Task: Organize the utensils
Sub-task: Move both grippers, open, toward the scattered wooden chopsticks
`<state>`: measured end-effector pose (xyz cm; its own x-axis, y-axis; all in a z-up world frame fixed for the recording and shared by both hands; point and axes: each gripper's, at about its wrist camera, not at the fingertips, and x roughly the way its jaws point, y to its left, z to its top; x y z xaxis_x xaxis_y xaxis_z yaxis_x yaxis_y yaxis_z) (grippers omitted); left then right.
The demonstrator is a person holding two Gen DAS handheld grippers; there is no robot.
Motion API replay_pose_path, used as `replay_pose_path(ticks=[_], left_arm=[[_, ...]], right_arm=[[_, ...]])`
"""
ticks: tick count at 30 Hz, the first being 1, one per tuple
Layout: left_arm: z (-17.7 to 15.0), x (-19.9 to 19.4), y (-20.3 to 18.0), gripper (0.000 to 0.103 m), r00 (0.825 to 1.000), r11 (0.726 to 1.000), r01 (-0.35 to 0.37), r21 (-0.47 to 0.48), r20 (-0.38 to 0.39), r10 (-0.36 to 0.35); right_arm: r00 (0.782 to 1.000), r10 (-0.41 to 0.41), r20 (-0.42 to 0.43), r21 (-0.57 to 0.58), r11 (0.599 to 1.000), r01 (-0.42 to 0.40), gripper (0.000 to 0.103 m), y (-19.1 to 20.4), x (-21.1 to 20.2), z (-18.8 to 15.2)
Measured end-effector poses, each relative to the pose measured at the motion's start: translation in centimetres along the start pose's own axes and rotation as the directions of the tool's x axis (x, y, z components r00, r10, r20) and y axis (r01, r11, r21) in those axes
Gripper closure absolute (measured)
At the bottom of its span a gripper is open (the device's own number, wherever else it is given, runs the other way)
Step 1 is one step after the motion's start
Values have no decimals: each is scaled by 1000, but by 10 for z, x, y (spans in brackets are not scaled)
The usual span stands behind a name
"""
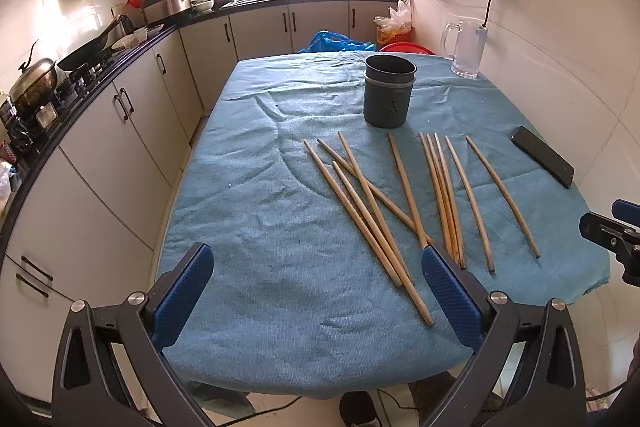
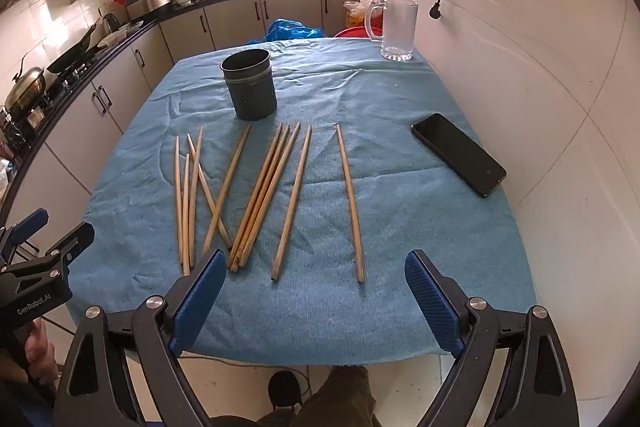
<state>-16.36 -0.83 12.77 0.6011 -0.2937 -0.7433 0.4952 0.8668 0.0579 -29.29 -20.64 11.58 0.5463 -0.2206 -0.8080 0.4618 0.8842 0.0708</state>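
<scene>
Ten wooden chopsticks (image 2: pixel 256 195) lie loose on the blue cloth (image 2: pixel 400 227) covering the surface, fanned out with their far tips toward a dark perforated utensil holder (image 2: pixel 250 85) that stands upright just beyond them. On the left several cross one another; three in the middle lie bunched together; two on the right lie singly, apart from the rest. The right gripper (image 2: pixel 316 307) hovers at the near edge with its jaws spread wide and empty, the near ends of the two single sticks lying just ahead between them. The left gripper (image 1: pixel 318 301) hovers near that edge too, jaws spread and empty, with the crossed sticks reaching toward its right-hand pad. A black phone (image 2: pixel 460 155) lies to the right, well apart from the sticks, and a glass mug (image 2: pixel 396 29) stands at the far corner.
</scene>
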Motion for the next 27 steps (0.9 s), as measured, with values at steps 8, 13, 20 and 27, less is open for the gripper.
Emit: replay_pose_path(ticks=[8, 13, 20, 27], left_arm=[[7, 9, -2, 0, 1000, 1000, -1, -9, -19, 1], [10, 19, -7, 0, 999, 1000, -4, -11, -41, 3], [19, 35, -11, 0, 997, 1000, -7, -23, -75, 5], [32, 67, 10, 0, 983, 989, 24, -144, -178, -50]], right_arm=[[1000, 6, -16, 0, 1000, -6, 10, -5, 9, 9], [999, 14, -38, 7, 1000, -14, 10, -11, 19, 15], [997, 28, -69, 29, 999, -26, 10, -25, 38, 28], [991, 34, -129, 52, 998, -28, 17, -41, 66, 50]])
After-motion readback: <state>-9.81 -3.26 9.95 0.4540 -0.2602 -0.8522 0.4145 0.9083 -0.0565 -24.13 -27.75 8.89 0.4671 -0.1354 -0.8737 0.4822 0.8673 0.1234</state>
